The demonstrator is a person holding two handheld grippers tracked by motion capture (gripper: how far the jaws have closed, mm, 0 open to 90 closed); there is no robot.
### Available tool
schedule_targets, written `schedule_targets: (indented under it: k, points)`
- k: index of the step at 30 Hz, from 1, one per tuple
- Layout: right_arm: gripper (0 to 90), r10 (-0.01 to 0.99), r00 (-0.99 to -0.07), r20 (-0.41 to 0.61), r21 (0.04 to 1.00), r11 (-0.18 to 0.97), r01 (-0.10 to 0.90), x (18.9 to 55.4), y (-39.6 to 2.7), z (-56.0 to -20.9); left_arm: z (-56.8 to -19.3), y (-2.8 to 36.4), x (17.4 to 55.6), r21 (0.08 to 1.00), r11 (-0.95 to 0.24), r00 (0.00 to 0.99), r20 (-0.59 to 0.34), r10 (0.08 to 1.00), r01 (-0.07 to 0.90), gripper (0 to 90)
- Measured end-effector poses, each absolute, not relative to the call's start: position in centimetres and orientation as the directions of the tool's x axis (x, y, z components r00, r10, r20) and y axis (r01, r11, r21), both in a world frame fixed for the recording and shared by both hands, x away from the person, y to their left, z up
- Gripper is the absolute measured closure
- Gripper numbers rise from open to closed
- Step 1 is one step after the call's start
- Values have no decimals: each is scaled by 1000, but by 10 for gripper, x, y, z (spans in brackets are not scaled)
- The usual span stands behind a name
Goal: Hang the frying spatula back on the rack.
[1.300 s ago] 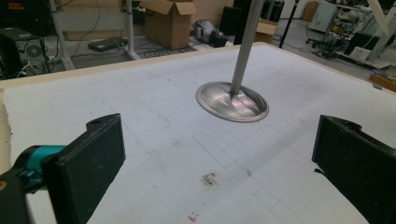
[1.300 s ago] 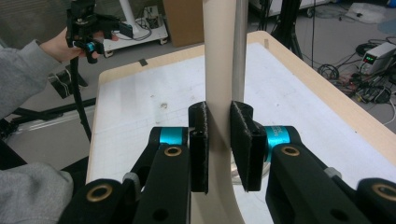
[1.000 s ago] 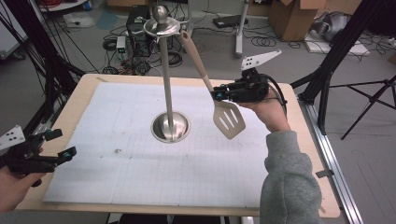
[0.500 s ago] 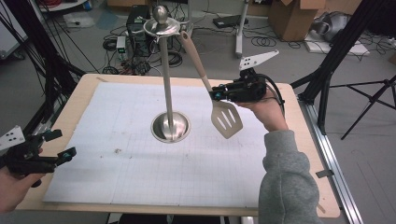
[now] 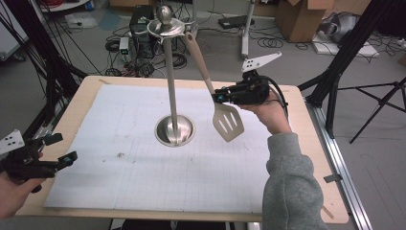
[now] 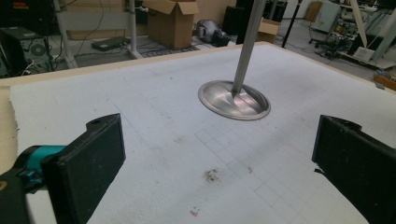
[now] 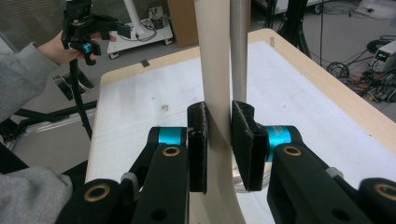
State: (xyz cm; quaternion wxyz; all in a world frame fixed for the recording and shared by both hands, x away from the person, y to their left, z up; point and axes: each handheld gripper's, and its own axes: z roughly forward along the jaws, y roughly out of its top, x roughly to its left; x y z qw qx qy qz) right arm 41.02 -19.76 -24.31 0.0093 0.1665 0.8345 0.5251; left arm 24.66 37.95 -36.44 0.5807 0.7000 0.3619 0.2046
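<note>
Right tongs (image 5: 219,97) clamped on unlabelled beige spatula (image 5: 228,122); left tongs (image 5: 61,147) apart.

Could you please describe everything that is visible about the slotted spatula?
The slotted spatula looks beige, perhaps plastic or wood, with a long slim handle and a flat blade cut by several slots. It hangs tilted above the white mat, blade down and clear of it, its upper end by the ring on top of the metal stand. The right hand-held gripper clamps its handle just above the blade.
</note>
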Motion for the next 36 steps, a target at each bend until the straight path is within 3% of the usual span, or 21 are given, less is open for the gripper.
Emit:
schedule_targets:
  k: [36]
  points:
    - [757, 311, -939, 146, 882, 390, 266, 418, -186, -250, -365, 381, 243, 960, -66, 649, -132, 749, 271, 31]
